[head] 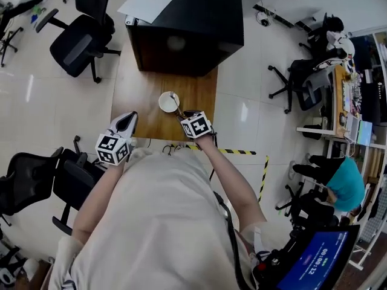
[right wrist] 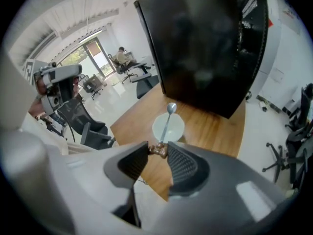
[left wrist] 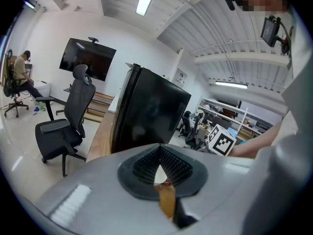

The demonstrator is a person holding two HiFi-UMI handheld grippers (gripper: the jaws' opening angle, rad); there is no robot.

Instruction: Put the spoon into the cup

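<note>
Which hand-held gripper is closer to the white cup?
Right. The right hand-held gripper grips the spoon over the cup, just beside it. The left hand-held gripper hangs farther off, at the table's near left corner.

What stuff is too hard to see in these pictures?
- Head view: whether the spoon touches the cup; too small.
- Right gripper view: the spoon's handle end, partly covered by the right gripper's fingers.
- Left gripper view: the cup, hidden behind the left gripper's own body.
</note>
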